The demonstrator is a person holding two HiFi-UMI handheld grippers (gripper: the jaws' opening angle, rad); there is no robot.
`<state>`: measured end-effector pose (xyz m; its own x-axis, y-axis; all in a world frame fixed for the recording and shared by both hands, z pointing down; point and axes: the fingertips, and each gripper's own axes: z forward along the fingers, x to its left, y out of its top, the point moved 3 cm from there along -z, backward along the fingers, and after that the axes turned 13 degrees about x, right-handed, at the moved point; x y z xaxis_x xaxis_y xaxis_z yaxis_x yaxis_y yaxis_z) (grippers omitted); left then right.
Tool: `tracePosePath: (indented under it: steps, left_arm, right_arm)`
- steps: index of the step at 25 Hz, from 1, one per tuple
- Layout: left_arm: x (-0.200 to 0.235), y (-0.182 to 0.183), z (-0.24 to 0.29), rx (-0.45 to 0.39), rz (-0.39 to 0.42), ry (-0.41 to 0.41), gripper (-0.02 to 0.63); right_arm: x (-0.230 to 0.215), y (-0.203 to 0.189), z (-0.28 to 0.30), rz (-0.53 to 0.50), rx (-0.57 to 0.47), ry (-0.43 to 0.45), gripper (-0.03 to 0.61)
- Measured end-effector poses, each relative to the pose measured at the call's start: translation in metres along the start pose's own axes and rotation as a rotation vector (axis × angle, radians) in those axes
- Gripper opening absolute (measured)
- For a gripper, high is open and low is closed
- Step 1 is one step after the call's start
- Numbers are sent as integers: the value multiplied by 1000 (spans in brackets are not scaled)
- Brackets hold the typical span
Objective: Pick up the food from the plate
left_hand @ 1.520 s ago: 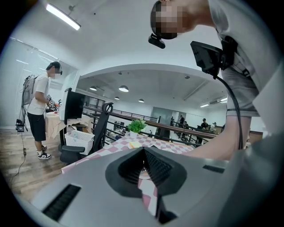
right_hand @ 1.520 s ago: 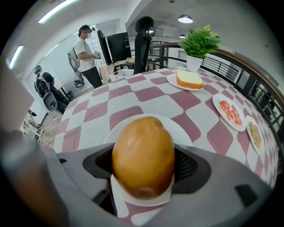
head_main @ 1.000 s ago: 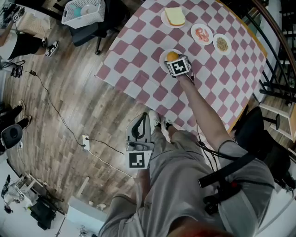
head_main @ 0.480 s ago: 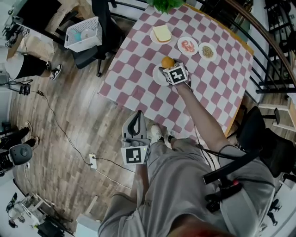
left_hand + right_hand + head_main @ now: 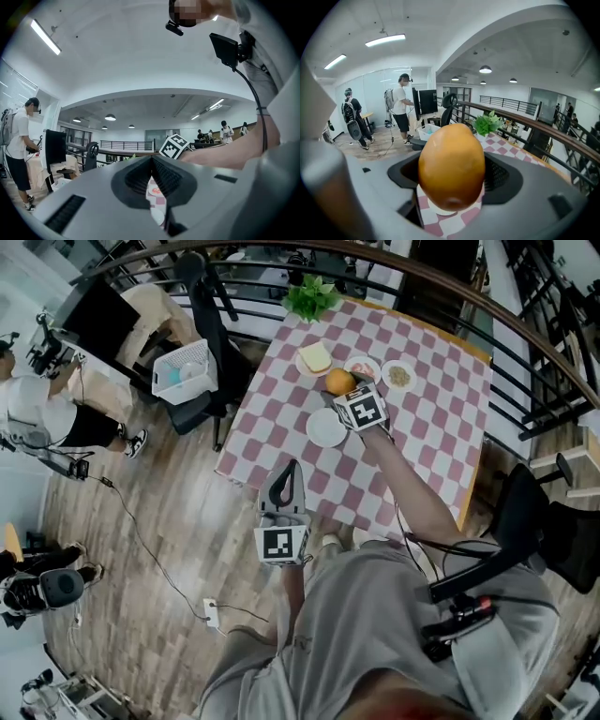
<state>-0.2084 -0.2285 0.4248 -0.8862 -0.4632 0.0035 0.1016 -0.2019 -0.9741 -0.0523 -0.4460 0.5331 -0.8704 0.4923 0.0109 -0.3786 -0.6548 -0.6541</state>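
Now we're gripping the orange fruit [image 5: 451, 168] in the right gripper's [image 5: 345, 390] jaws, holding it above the checkered worktop [image 5: 431, 418], just beyond the empty white plate [image 5: 326, 427]. Our left gripper [image 5: 284, 487] is hanging by the worktop's near edge, jaws nearly together, empty.

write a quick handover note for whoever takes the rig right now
Right gripper: fingers shut on the round orange food, held over the checked table.
Left gripper: shut, empty, low by the table's near edge.
White plate: empty, on the table just short of the right gripper.
Done: the food is off the plate.
Left: nothing of the pick itself; keep a firm grip, as the round food could probably slip.
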Motion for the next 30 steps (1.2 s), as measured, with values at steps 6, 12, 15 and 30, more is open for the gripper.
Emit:
tracePosePath:
  steps: [6, 12, 15, 30]
  left_arm:
    - [-22, 18, -8, -56, -19, -18, 8]
    - [-42, 19, -18, -63, 6, -42, 7]
    - [-42, 15, -25, -60, -4, -30, 8]
    - [-82, 9, -19, -51, 12, -134, 8]
  right_arm:
    - [1, 24, -59, 12, -129, -20, 354]
    - [4, 12, -73, 18, -140, -32, 356]
    - [6, 6, -76, 21, -137, -30, 356]
    - [-31, -28, -122, 87, -164, -113, 356]
